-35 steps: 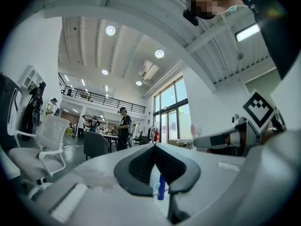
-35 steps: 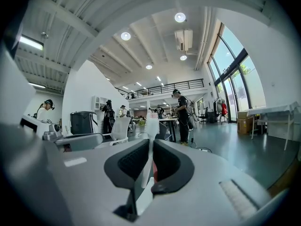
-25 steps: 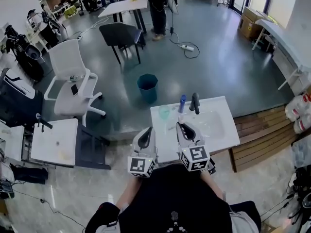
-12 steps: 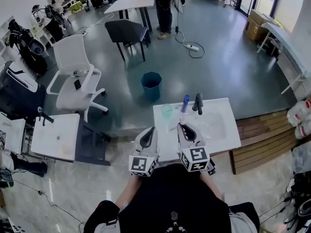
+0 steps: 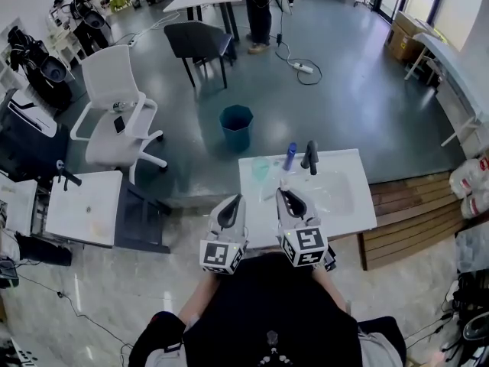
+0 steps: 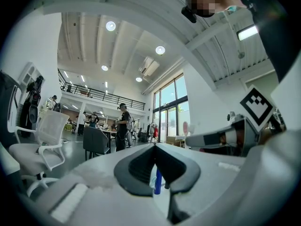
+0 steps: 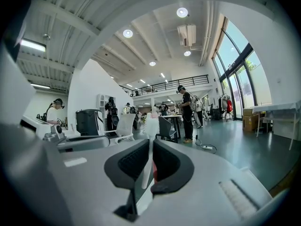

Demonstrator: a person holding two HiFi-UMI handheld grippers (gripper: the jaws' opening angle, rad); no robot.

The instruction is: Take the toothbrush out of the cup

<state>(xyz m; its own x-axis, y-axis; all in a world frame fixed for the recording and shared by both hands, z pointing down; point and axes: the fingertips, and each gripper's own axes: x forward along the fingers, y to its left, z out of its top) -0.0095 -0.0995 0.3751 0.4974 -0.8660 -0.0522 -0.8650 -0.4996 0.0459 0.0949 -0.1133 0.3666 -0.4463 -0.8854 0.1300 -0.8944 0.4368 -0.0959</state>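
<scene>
A translucent green cup [image 5: 260, 170] stands at the far left of the white sink counter [image 5: 353, 206], beside a blue bottle [image 5: 289, 156] and a black tap [image 5: 309, 157]. My right gripper [image 5: 286, 197] hovers over the counter's near side, short of the cup. It is shut on a white toothbrush [image 7: 146, 173], whose bristle head sticks up past the jaws in the right gripper view. My left gripper [image 5: 231, 205] hangs level just off the counter's left edge. Its jaws meet at the tips with nothing held [image 6: 154, 147]. The blue bottle [image 6: 158, 181] shows through their gap.
A blue bin [image 5: 235, 122] stands on the floor beyond the counter. A white office chair [image 5: 114, 105] and a white side table [image 5: 84, 205] are to the left, a black chair [image 5: 200, 44] further back. Wooden decking [image 5: 412, 212] lies to the right.
Both grippers have kept their places over the counter. Only the head camera's view has shifted slightly.
</scene>
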